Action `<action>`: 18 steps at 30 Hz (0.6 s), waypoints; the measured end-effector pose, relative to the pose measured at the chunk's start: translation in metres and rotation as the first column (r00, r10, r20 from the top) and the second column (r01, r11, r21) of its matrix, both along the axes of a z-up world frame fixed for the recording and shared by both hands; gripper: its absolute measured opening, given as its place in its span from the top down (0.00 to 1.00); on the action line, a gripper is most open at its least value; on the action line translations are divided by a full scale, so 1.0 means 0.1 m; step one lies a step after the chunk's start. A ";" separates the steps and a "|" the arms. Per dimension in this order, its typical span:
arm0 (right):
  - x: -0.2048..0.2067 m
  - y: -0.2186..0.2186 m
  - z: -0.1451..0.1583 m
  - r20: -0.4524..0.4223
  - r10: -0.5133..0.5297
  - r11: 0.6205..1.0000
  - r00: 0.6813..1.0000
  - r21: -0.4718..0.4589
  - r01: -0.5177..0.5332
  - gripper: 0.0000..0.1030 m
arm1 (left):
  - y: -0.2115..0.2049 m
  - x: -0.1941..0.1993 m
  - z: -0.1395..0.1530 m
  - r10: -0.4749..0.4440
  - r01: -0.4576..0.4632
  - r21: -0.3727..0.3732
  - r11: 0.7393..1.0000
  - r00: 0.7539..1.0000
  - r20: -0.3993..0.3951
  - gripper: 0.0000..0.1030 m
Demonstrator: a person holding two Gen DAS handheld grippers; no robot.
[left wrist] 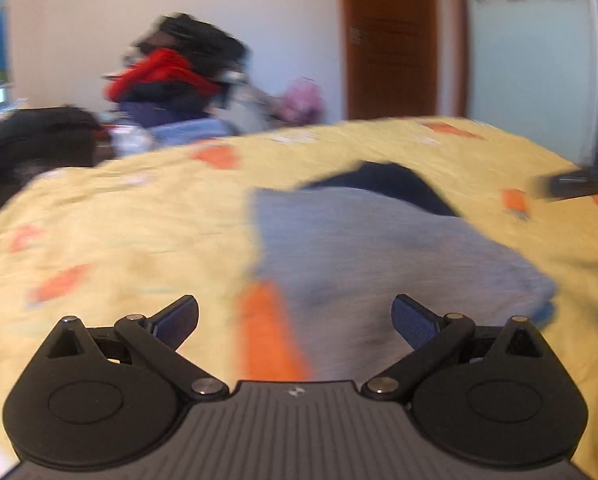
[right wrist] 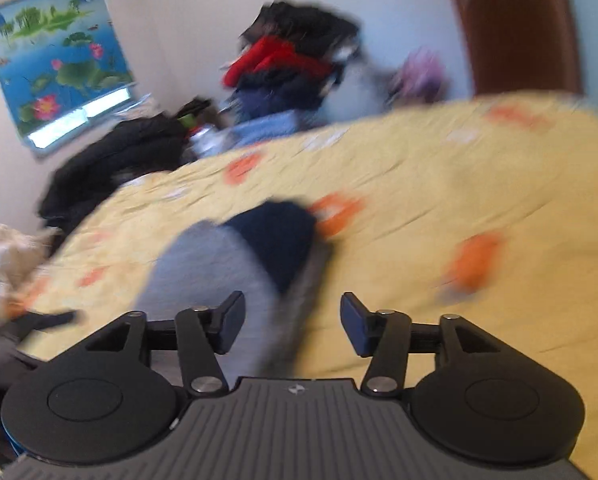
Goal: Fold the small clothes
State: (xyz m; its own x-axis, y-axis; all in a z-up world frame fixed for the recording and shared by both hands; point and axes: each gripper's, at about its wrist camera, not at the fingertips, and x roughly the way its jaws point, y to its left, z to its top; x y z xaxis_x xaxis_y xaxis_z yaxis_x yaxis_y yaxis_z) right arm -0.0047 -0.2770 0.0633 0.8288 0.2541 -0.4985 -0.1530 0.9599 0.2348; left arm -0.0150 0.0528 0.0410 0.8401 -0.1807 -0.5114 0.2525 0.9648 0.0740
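Observation:
A small grey garment (left wrist: 379, 256) with a navy part (left wrist: 383, 184) lies flat on the yellow bedspread (left wrist: 119, 220). My left gripper (left wrist: 297, 320) hovers over its near edge, jaws wide open and empty. In the right wrist view the same grey garment (right wrist: 203, 276) and its navy part (right wrist: 279, 240) lie just ahead and to the left. My right gripper (right wrist: 293, 328) is open, with nothing pinched; the garment's right edge shows behind the gap between the jaws. Both pictures are blurred.
The bedspread has orange patches (left wrist: 267, 336). Beyond the bed stand a heap of red, black and navy clothes (left wrist: 171, 76), a black coat (right wrist: 111, 160) and a brown door (left wrist: 391, 40). A lotus picture (right wrist: 55, 56) hangs on the left wall.

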 end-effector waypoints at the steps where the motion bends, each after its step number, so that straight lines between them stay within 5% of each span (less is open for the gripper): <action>1: -0.16 -0.13 0.08 0.044 -0.046 0.992 0.998 -0.117 0.051 0.38 | 0.17 -0.04 0.03 0.043 -0.043 0.019 0.999 0.999 0.012 0.00; 4: -0.60 -0.60 0.23 0.113 -0.187 0.868 0.976 -0.446 0.218 0.32 | 0.73 -0.09 0.12 0.177 -0.182 0.122 0.976 0.983 0.050 0.00; 6: -0.88 -0.95 0.30 0.136 -0.269 0.705 0.954 -0.647 0.291 0.31 | 1.11 -0.07 0.19 0.270 -0.281 0.220 0.934 0.959 0.081 0.00; 8: -1.14 -1.29 0.38 0.183 -0.347 0.487 0.920 -0.803 0.343 0.29 | 1.46 -0.04 0.31 0.357 -0.375 0.262 0.889 0.927 0.118 0.00; 11: -1.40 -1.52 0.37 0.354 -0.327 0.047 0.876 -0.920 0.389 0.20 | 1.68 -0.07 0.51 0.434 -0.465 0.209 0.860 0.883 0.178 0.00; 12: -1.44 -1.50 0.32 0.403 -0.270 -0.061 0.875 -0.914 0.402 0.17 | 1.63 -0.09 0.54 0.446 -0.477 0.171 0.862 0.874 0.192 0.00; 13: -1.47 -1.41 0.26 0.435 -0.210 -0.099 0.876 -0.900 0.424 0.09 | 1.57 -0.12 0.55 0.446 -0.473 0.132 0.871 0.874 0.192 0.00; 14: -1.47 -1.25 0.20 0.441 -0.159 -0.059 0.883 -0.897 0.437 0.04 | 1.43 -0.14 0.53 0.430 -0.450 0.096 0.888 0.885 0.177 0.00; 15: -1.45 -1.04 0.15 0.428 -0.131 0.042 0.894 -0.899 0.436 0.04 | 1.22 -0.13 0.47 0.403 -0.416 0.070 0.906 0.902 0.154 0.00; 16: -1.41 -0.80 0.11 0.399 -0.118 0.195 0.909 -0.889 0.415 0.04 | 1.02 -0.15 0.41 0.373 -0.383 0.055 0.922 0.917 0.140 0.00; 18: -1.32 -0.34 0.03 0.298 -0.124 0.578 0.947 -0.754 0.313 0.04 | 0.55 -0.26 0.26 0.305 -0.307 0.010 0.952 0.948 0.091 0.00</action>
